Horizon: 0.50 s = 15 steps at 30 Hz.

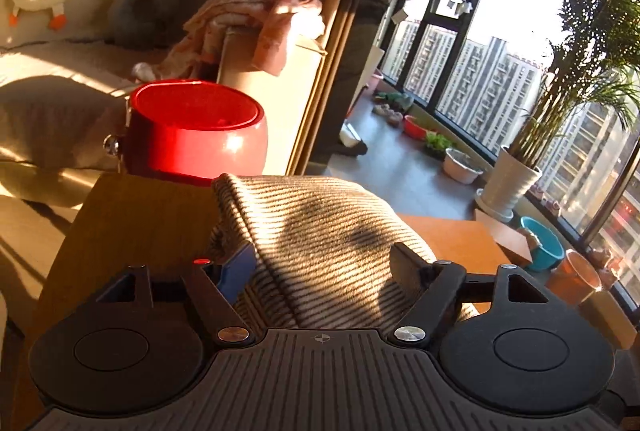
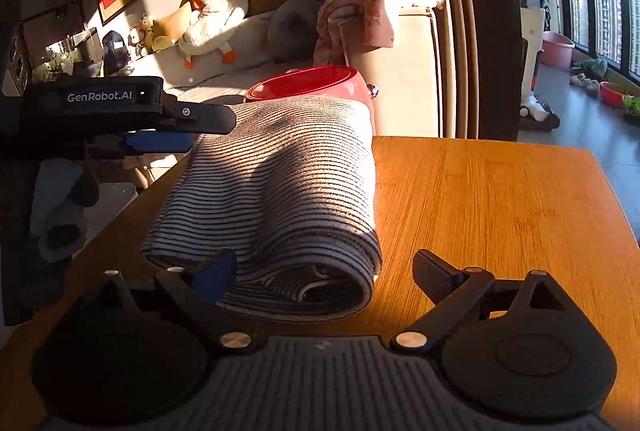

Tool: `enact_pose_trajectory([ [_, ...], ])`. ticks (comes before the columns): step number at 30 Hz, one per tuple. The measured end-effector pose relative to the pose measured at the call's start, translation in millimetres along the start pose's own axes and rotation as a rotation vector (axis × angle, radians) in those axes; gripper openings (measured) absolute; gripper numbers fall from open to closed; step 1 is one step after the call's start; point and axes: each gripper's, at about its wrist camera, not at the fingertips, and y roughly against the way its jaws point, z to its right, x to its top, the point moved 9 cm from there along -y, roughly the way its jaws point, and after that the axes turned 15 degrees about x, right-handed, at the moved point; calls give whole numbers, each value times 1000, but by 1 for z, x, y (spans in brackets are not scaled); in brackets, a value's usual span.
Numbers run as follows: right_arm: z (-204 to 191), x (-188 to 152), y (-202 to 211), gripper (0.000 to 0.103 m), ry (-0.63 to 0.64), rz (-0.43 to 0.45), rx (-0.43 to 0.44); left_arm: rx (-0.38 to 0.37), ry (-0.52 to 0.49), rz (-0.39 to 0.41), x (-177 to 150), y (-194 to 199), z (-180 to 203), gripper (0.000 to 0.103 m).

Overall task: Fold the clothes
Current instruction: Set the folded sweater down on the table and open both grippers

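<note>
A folded black-and-white striped garment lies on the wooden table. It also fills the space between my fingers in the left wrist view. My left gripper is open, its fingers spread on either side of the bundle's left edge; it shows from the side in the right wrist view. My right gripper is open at the garment's near rolled end, left fingertip against the cloth, right fingertip over bare table.
A red stool stands just beyond the table's far edge. Behind it is a sofa with pink clothes on its arm and a plush goose. Windows, pots and a palm plant are to the right.
</note>
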Motion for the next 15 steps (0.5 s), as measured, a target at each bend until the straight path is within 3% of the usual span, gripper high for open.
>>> enact_pose_trajectory([
  [7,-5,-28,52,103,-89,40,-68,86,-20,-56,-61,60,3,97],
  [10,-9,-52,76,103,-110,7,-156,156,11,-88,-96,83,-2,103],
  [15,-12,-92,99,103,-112,-89,-324,262,57,-135,-145,102,-2,103],
])
